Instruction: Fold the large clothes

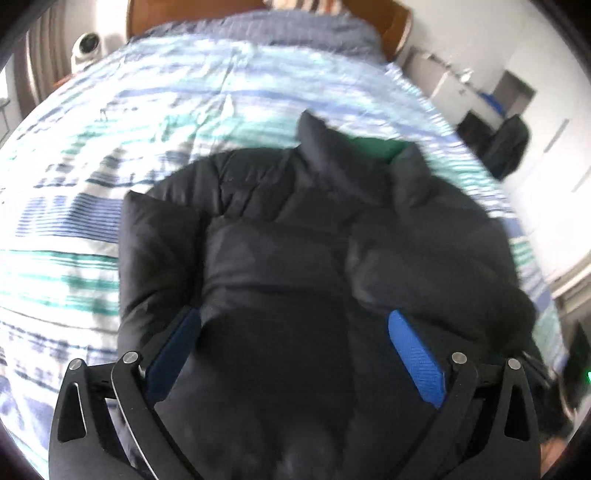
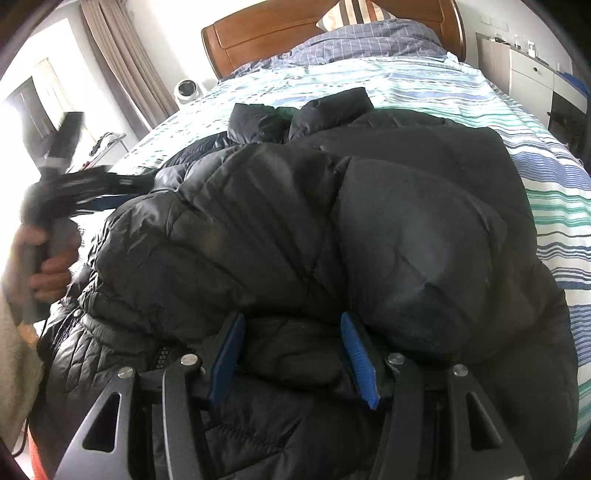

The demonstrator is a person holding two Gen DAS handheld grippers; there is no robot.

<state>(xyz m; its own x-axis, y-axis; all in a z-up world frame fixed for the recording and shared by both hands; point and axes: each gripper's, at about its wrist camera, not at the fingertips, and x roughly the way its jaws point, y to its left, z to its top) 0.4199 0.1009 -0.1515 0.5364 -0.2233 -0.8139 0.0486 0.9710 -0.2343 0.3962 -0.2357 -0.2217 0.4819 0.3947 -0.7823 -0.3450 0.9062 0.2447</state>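
Observation:
A black puffer jacket [image 1: 295, 229] lies on the striped bed, collar toward the headboard, with a green lining at the neck [image 1: 373, 146]. My left gripper [image 1: 293, 317] hovers over its lower part, jaws wide apart, with jacket fabric bulging between the blue pads [image 1: 413, 354]. In the right wrist view the jacket [image 2: 332, 221] is bunched up, and my right gripper [image 2: 291, 321] has its jaws part closed around a fold of the hem. The left gripper [image 2: 110, 184] shows blurred at the left, held in a hand.
The striped bedspread [image 1: 147, 110] covers the bed, with a wooden headboard [image 2: 280, 29] and pillow at the far end. A small white fan [image 2: 186, 90] stands left of the bed. White cabinets [image 2: 532, 74] and a dark bag [image 1: 509, 144] stand on the right.

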